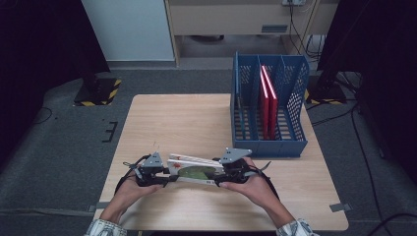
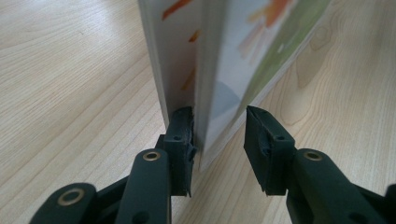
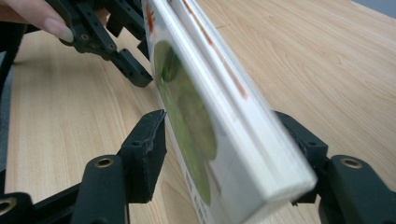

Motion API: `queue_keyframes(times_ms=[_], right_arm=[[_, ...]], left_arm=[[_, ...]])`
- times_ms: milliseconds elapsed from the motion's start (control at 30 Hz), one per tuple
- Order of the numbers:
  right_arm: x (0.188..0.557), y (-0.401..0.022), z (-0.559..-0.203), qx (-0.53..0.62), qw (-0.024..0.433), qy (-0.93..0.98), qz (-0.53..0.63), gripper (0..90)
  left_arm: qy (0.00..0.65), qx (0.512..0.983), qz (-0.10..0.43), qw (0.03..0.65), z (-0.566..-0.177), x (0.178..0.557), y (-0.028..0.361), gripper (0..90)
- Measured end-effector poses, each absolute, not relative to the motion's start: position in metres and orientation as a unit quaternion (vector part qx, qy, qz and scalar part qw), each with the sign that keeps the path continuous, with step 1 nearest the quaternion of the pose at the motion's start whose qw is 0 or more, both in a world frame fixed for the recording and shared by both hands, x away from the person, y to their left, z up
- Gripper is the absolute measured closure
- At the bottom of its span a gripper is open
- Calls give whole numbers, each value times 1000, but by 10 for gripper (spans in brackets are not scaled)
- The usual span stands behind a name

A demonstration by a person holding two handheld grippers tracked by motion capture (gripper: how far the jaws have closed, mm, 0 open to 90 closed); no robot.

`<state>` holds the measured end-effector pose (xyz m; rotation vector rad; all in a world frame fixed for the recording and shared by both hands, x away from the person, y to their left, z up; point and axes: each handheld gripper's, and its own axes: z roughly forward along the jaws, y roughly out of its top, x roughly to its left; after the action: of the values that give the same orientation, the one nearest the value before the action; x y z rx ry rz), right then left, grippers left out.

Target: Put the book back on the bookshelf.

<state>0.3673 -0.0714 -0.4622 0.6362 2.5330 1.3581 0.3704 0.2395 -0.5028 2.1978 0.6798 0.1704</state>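
Two thin white picture books (image 1: 194, 171), one with a green cover, stand tilted on their long edge at the front of the wooden table (image 1: 177, 118). My left gripper (image 1: 166, 178) straddles their left end. In the left gripper view its left pad (image 2: 180, 135) touches the books (image 2: 219, 70), while the right pad (image 2: 264, 144) stands apart with bare wood showing in the gap. My right gripper (image 1: 220, 177) grips the right end. In the right gripper view its near pad (image 3: 149, 144) presses the green cover (image 3: 187, 112), and the far pad is partly hidden behind the spine.
A blue slotted file rack (image 1: 268, 147) stands at the table's back right with two red books (image 1: 268, 98) upright in a middle slot. Bare tabletop lies between the books and the rack. Both of the person's hands reach in from the front edge.
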Motion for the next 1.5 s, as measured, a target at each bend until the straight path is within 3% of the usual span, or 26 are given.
queue_keyframes(times_ms=[400, 700, 1067, 1500], right_arm=[[374, -54, -456, 183, 87, 872, 445, 487], [377, -49, -452, 178, 78, 876, 441, 533], [380, -45, -453, 171, 66, 883, 431, 567], [383, -38, -448, 162, 64, 890, 422, 586]], left_arm=[[275, 868, 64, 409, -503, 371, 242, 625], [305, 869, 68, 385, -510, 369, 251, 402], [305, 858, 77, 406, -505, 369, 251, 386], [304, 854, 82, 414, -503, 369, 251, 435]])
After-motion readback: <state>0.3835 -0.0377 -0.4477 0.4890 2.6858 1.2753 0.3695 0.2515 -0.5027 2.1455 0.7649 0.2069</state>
